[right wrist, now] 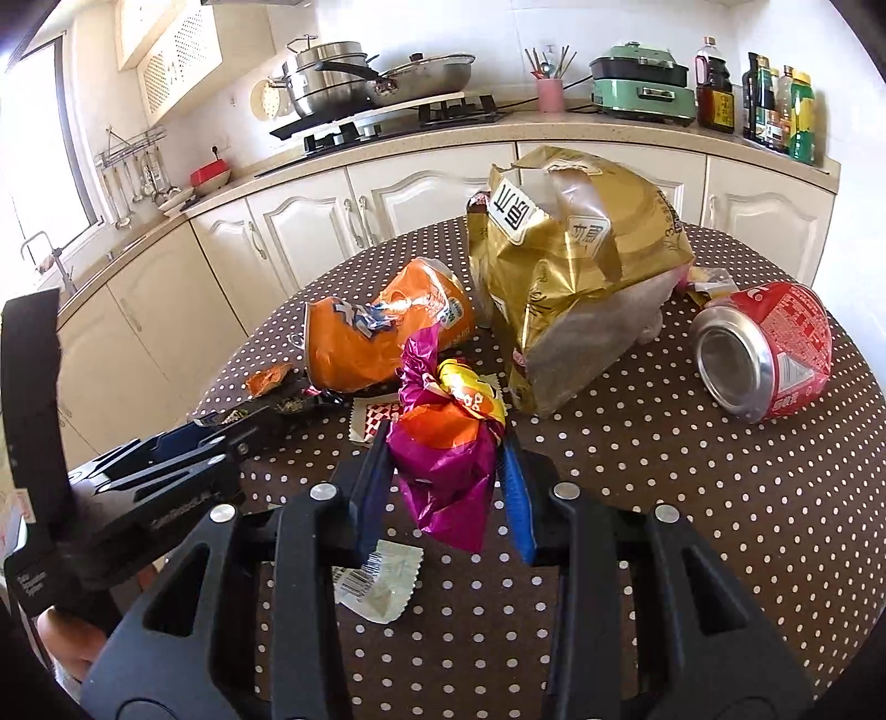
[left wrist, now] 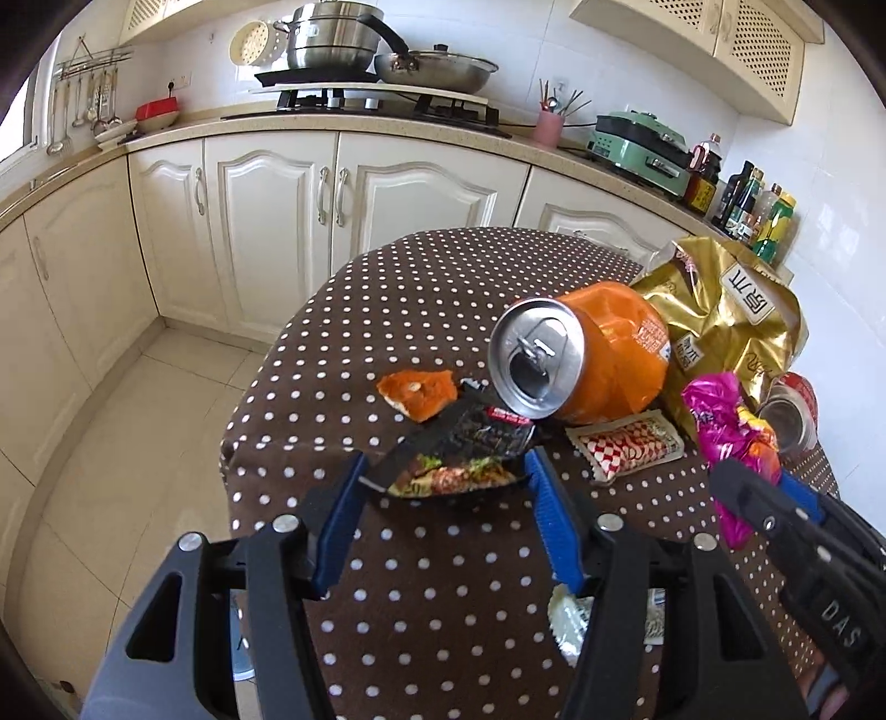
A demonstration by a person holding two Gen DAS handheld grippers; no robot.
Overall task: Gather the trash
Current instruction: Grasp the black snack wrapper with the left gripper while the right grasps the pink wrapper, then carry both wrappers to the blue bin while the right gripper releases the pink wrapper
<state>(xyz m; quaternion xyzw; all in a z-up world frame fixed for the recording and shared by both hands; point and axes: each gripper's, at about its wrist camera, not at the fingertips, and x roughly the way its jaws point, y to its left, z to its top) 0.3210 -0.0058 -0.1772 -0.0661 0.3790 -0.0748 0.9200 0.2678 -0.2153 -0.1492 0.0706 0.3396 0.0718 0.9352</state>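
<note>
My left gripper (left wrist: 446, 465) is shut on a black snack wrapper (left wrist: 459, 454), its blue pads against both sides. My right gripper (right wrist: 446, 448) is shut on a crumpled magenta and orange wrapper (right wrist: 446, 443), held just above the table; it also shows in the left wrist view (left wrist: 725, 421). A crushed orange can (left wrist: 581, 354) lies just behind the black wrapper. A gold bag (right wrist: 570, 266), a red can (right wrist: 764, 349), an orange peel piece (left wrist: 418, 390), a red-checked sachet (left wrist: 628, 446) and a white sachet (right wrist: 379, 579) lie on the table.
The round table has a brown dotted cloth (left wrist: 432, 587). White kitchen cabinets (left wrist: 266, 221) and a counter with a stove, pots (left wrist: 332, 39), a green cooker (right wrist: 642, 83) and bottles (right wrist: 775, 105) stand behind. Tiled floor (left wrist: 138, 443) lies to the left.
</note>
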